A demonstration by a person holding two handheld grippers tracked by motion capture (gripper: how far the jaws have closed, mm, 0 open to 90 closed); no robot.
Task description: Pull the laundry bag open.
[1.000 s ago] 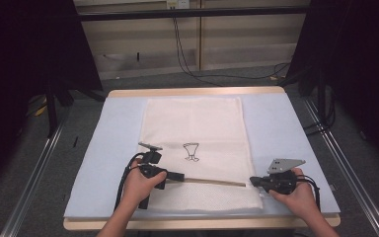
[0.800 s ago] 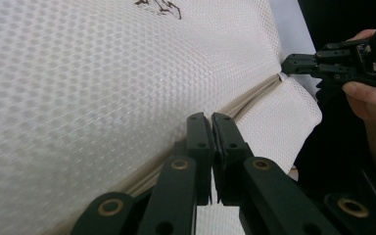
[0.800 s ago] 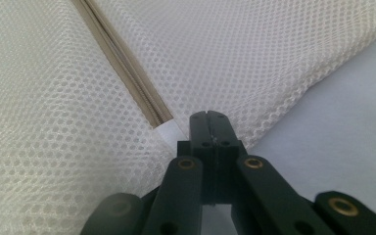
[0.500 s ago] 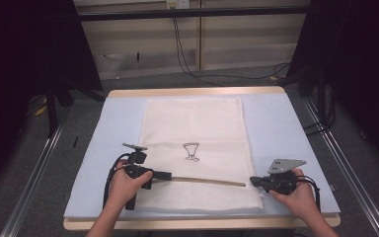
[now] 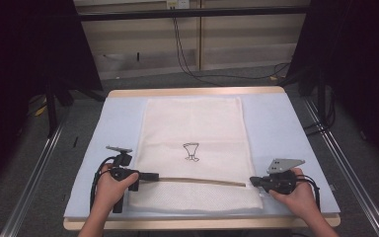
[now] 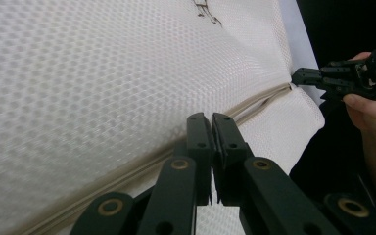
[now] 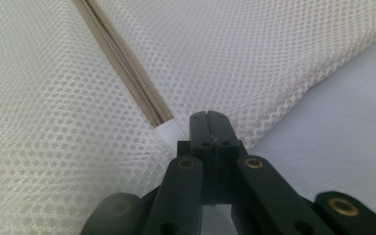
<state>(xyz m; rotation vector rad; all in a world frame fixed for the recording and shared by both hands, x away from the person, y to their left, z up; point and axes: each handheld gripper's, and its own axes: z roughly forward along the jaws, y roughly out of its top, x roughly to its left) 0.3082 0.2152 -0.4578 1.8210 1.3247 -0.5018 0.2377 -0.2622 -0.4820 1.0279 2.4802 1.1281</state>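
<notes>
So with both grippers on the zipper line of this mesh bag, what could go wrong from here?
1. The left gripper is shut at the zipper near the bag's left edge; if the pull slips out, the zip stops short.
2. The right gripper pins the far end by a small white tab; a hard tug could free it and bunch the mesh bag.
3. Loose mesh beside the zipper could snag in it.

The mesh bag (image 5: 192,148) covers the mat's (image 5: 276,123) middle; bare strips run along both sides. Left gripper (image 5: 150,176) and right gripper (image 5: 253,182) block the zip line's (image 5: 197,180) ends.
</notes>
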